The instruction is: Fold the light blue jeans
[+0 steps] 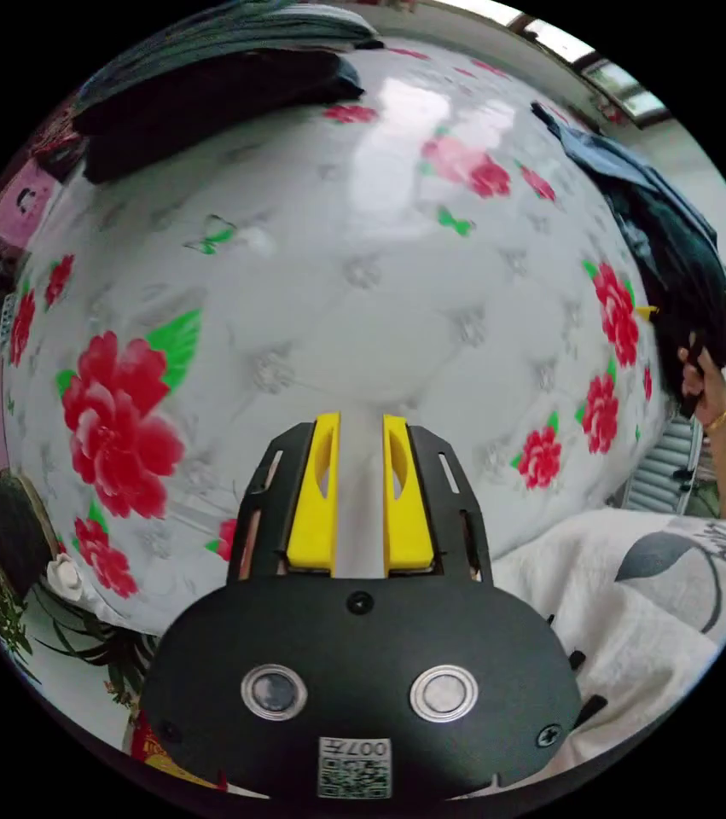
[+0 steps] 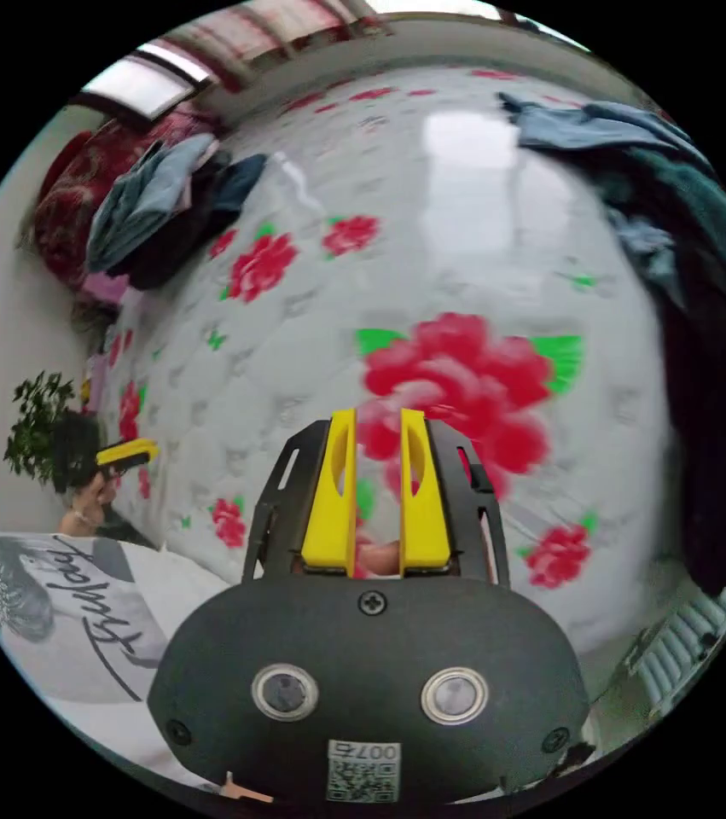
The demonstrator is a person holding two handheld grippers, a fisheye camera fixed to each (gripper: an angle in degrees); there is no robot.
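Left gripper view: jaws parted over mattress (image 1: 363, 281).

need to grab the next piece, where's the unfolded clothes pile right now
In the right gripper view the clothes pile lies along the right edge of the flowered mattress, past the big red flower ahead of the right gripper.

Left gripper (image 1: 361, 418) body: QR sticker, digits mirrored, not legible. Right gripper (image 2: 377, 414) body: same kind of sticker. Person's white shirt (image 2: 55, 614): dark cursive lettering, word unclear in both views.
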